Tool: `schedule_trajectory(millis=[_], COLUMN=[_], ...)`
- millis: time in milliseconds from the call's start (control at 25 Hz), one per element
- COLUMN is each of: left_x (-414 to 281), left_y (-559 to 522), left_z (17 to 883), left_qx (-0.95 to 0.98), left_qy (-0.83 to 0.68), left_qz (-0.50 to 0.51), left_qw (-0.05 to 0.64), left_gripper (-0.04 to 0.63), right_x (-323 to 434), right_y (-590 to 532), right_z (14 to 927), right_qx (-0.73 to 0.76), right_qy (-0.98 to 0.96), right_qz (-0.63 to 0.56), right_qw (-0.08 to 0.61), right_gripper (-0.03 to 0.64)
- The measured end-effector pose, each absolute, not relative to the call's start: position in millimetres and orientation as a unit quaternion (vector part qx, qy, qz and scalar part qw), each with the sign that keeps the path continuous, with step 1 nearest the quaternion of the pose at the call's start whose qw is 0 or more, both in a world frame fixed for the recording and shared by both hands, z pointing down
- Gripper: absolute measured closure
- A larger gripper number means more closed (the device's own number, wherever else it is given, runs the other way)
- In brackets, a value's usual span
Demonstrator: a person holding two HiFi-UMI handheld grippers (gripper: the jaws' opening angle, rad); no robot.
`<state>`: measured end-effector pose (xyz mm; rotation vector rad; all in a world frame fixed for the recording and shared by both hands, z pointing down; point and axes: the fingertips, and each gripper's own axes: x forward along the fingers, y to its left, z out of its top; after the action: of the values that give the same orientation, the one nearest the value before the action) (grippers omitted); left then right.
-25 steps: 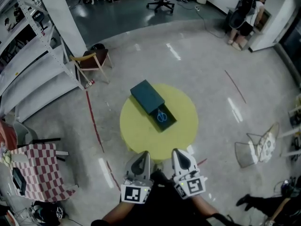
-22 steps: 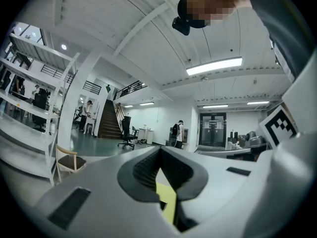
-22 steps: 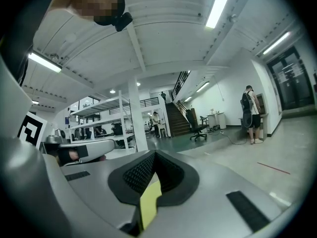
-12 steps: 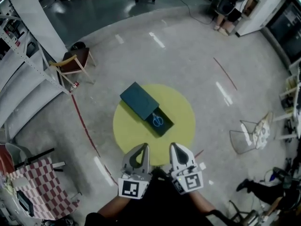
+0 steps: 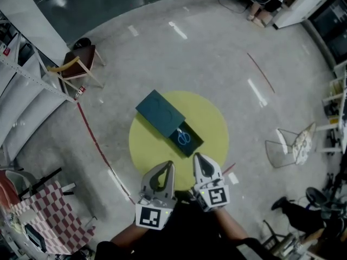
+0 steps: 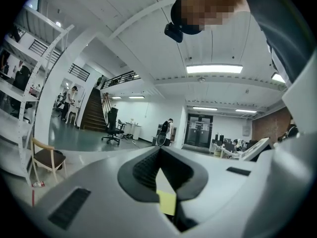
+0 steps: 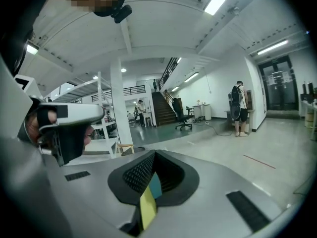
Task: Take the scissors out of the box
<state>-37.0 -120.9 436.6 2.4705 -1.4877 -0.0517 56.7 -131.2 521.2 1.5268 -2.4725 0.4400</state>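
- the left hand-held gripper [image 5: 166, 169] and right hand-held gripper [image 5: 199, 160] have crept forward over the desk [image 5: 212, 128], nearer the box [image 5: 160, 112];
- the chair [image 5: 73, 64] now lies further up-left in the head view

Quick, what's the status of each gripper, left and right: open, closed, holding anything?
Left gripper: closed, jaw tips together, nothing held.
Right gripper: closed, jaw tips together, nothing held.
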Motion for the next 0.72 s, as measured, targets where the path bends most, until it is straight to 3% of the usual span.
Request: schedule_trajectory(millis=[520, 720], left_x=[-31.6, -32.3], left_y=[-138.7, -141.6], left_z=[443.6, 452.4], left_qx=[0.852, 0.852], left_qy=[-0.503, -0.502], left_qz=[-0.011, -0.002], left_qw=[0.143, 0.152], left_gripper=[0.597, 0.597], right_x=[61.7, 63.0], right_y=[-167.1, -171.0], right_z=[675.6, 726.2], right_qx=[0.496, 0.479], right_qy=[-0.803, -0.784], right_qz=[0.225, 0.249], right_qw=[0.242, 0.306], right_gripper=[0.615, 0.579])
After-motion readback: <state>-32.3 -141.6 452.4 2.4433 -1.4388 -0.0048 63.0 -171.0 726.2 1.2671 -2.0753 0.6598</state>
